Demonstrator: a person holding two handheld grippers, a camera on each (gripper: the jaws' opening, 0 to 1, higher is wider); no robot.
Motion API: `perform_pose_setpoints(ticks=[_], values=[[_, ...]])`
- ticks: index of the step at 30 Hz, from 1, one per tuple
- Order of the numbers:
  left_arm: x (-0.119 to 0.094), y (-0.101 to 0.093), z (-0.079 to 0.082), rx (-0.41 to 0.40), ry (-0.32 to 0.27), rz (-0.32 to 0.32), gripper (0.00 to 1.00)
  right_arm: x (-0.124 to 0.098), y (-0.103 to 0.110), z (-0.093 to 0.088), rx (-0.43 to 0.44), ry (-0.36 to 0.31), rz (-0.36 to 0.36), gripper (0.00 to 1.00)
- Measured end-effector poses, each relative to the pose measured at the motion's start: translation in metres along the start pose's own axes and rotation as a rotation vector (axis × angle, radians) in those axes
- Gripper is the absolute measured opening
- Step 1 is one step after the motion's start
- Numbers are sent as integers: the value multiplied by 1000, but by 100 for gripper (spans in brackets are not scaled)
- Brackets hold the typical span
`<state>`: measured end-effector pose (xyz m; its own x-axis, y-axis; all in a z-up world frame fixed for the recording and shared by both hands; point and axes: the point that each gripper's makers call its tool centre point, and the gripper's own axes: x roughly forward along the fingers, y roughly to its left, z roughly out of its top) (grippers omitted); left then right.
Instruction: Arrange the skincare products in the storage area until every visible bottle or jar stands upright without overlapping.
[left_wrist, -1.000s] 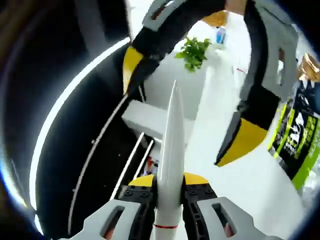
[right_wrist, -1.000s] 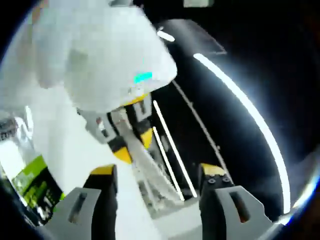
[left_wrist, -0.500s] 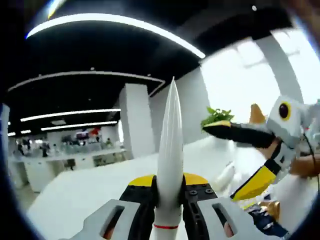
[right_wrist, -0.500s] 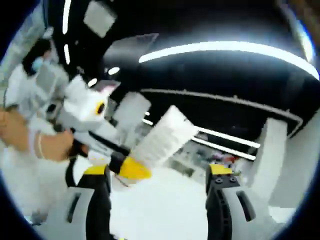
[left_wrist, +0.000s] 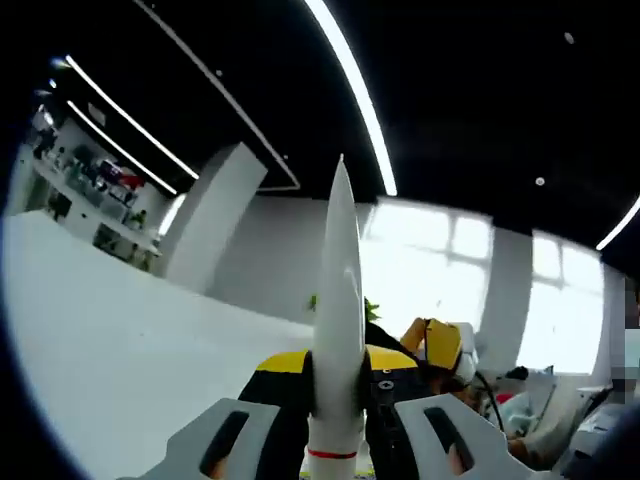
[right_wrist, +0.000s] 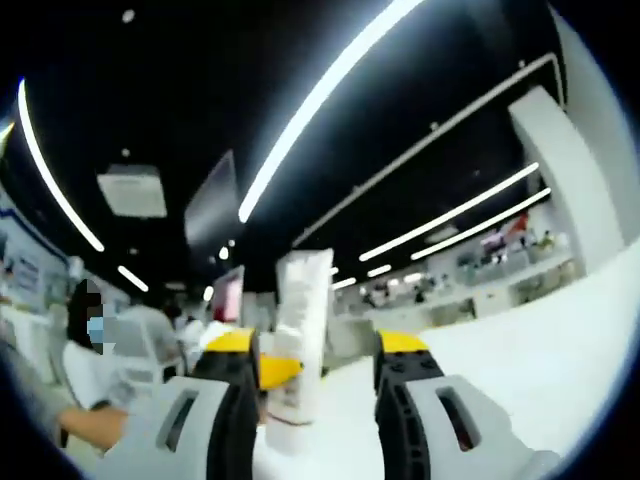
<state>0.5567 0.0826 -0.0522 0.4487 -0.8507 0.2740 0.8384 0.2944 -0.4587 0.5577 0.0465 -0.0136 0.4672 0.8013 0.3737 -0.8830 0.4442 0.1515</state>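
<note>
Compared with half a second ago, both cameras have swung upward, so the dark ceiling with its long light strips (left_wrist: 352, 95) now takes up far more of each view, and the other gripper that crossed the left gripper view before is no longer there. The left gripper (left_wrist: 338, 375) is still pressed onto the white squeeze tube (left_wrist: 337, 300), whose flat crimped end points up between the yellow-tipped jaws, edge-on to the camera. In the right gripper view the same tube (right_wrist: 300, 345) appears broadside, standing up just left of centre, with the left gripper's yellow tip (right_wrist: 275, 372) at its lower part. The right gripper (right_wrist: 315, 365) has its jaws spread, one on either side of the tube; whether they touch it cannot be told.

Below the tube in the left gripper view lies a plain white table surface (left_wrist: 110, 340). Behind the tube stand a white pillar (left_wrist: 205, 215) to its left, bright windows (left_wrist: 440, 270) to its right and a bit of green plant (left_wrist: 368, 308) beside it. In the right gripper view a person in white (right_wrist: 95, 370) sits left of the tube.
</note>
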Motion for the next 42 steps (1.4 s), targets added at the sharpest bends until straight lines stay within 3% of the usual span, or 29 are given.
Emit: perform_pose_setpoints(ticks=[4,10,13,15,19,22,25,29,30,32,35,37,39,42], values=[[0,-25,-5,-98,11,-139,18,0,-3,5,34,-23,4,47],[3,-37,-11,-58,23,-151,18,-1,4,14,118,-65,51,46],[5,-43,-21,-61,79,-186,18,-1,9,16,131,-69,74,43],[5,-50,-34,-75,150,-234,18,-1,15,17,153,-68,109,41],[7,-50,-54,-35,257,-232,18,-2,22,16,170,-54,144,30],[9,-54,-64,-6,303,-235,18,-3,26,12,163,-31,150,15],[10,-54,-67,70,306,-230,19,-5,24,12,171,-15,139,13],[10,-53,-65,101,292,-220,21,-6,24,12,140,-5,106,11],[13,-48,-62,132,271,-199,22,-7,22,13,112,-2,87,10],[16,-38,-58,277,244,-134,24,-8,20,10,53,16,61,9],[21,-30,-42,443,123,-51,28,-8,13,0,-30,82,-7,7],[20,-27,-25,457,33,-13,29,-7,10,-5,-38,109,-26,7],[16,-25,-16,471,16,1,31,-7,4,-8,-31,118,-52,7],[12,-14,-4,554,-12,80,35,-10,-13,-5,-31,98,-134,7]])
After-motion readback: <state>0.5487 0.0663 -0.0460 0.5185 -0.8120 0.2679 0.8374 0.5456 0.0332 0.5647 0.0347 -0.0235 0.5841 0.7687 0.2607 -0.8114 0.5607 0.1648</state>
